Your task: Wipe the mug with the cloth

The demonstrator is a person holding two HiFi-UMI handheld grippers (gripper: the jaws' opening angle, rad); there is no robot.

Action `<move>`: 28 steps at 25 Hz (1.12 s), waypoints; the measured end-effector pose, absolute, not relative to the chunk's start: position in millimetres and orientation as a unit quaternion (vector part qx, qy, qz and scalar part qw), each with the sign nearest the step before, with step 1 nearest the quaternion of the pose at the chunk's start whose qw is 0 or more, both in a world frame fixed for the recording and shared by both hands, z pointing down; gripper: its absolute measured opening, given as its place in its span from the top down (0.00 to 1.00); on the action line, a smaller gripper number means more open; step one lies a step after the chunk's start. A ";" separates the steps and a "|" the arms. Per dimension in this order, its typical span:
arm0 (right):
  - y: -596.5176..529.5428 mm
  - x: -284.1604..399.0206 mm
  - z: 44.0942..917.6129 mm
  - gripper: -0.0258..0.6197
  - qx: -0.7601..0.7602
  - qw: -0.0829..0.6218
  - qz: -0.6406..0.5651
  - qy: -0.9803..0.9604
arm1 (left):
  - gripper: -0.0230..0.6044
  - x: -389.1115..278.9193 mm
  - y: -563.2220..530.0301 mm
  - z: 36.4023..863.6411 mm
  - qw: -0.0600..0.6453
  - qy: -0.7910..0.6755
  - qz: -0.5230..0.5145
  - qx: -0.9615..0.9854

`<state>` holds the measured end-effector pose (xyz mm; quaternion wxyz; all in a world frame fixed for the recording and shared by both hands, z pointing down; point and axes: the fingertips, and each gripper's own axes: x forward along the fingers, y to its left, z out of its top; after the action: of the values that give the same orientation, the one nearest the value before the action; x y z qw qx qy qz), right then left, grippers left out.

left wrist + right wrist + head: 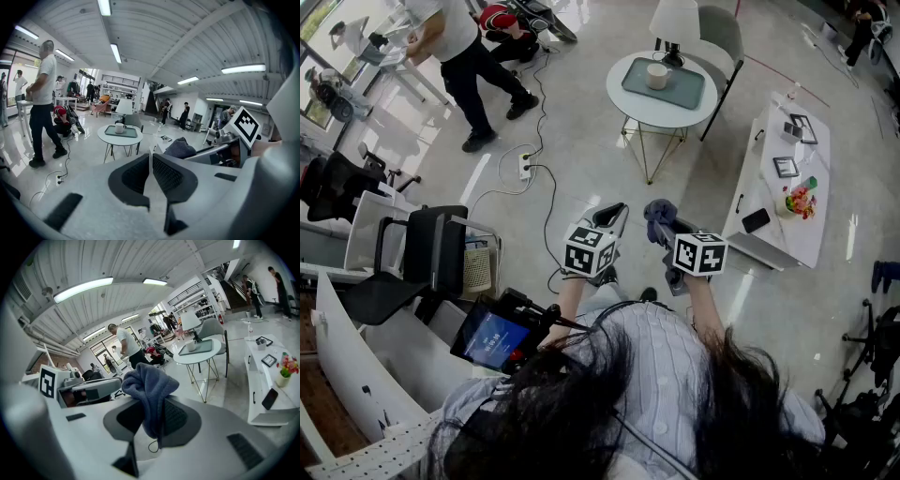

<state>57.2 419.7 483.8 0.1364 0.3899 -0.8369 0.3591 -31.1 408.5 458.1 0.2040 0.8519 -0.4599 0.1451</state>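
Mug [656, 76] on tray; cloth [147, 390] carried in right gripper [152, 420].
The pale mug is seen upright toward the left end of a grey-green tray [684, 94] set on the round white table [622, 105], well apart from both grippers. The blue-grey cloth is clamped between the right gripper's jaws, bunched above them and draped below. The left gripper [151, 176] is clenched, jaws pressed together, with nothing held.

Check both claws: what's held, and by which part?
Right claw is shut on the blue cloth, pinching a hanging fold; the bulk bunches above the jaws. Left claw is shut on nothing.
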 end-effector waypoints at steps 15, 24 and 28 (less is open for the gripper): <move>384.1 -7.8 476.8 0.81 0.400 0.122 0.357 -0.836 | 0.90 -89.7 368.6 453.0 0.204 -0.444 0.145 0.860; 377.0 -26.0 486.9 0.81 0.425 0.125 0.370 -0.817 | 0.90 -114.3 355.8 471.8 0.225 -0.422 0.152 0.865; 378.9 -25.9 498.9 0.81 0.430 0.134 0.380 -0.808 | 0.90 -113.3 355.9 484.8 0.236 -0.411 0.156 0.866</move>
<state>-25.9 378.9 498.9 0.1338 0.4296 -0.8083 0.3798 -113.3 355.9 484.8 0.2364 0.8665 -0.4111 0.1560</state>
